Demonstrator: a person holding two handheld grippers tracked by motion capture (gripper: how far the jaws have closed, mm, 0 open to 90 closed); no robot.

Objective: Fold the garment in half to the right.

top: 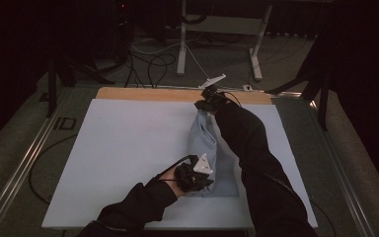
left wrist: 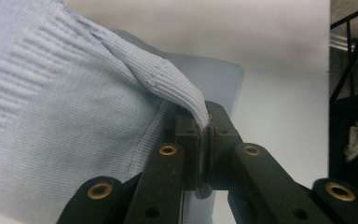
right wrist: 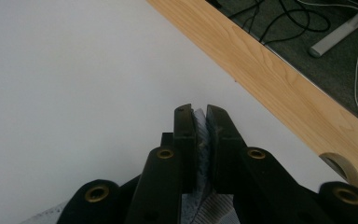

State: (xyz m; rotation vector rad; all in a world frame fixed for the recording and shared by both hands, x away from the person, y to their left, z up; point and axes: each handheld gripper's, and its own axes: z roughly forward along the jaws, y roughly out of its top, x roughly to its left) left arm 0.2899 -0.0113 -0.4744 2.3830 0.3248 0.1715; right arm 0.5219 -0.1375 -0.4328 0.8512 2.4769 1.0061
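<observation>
Nearest the person, the left gripper is pinching a ribbed edge of the pale blue knit garment — its jaws are clamped on the fold, as the left gripper view is showing. The garment is lying in a long, narrow bundle on the white board, right of the board's middle. Farther off, at the board's far edge beside the wooden strip, the right gripper is gripping the garment's other end — cloth is sitting between its closed jaws.
</observation>
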